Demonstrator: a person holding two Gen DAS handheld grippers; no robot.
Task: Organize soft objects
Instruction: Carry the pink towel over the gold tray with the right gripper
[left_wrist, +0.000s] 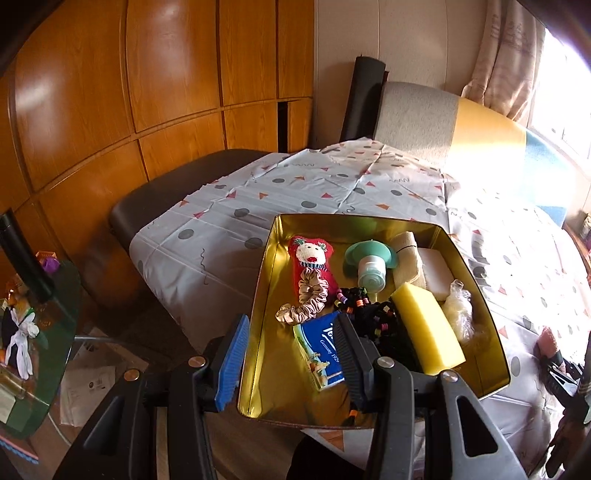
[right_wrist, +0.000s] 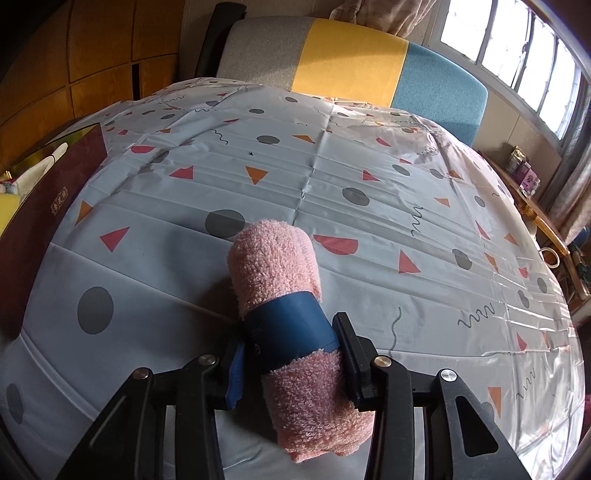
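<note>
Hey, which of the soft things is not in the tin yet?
The pink rolled towel with the blue band. It lies on the tablecloth between the right gripper's fingers, while the sponge, scrunchie and red doll sit inside the tin.

Rolled pink towel (right_wrist: 280, 295) between right hand-held gripper (right_wrist: 291, 360) pads
</note>
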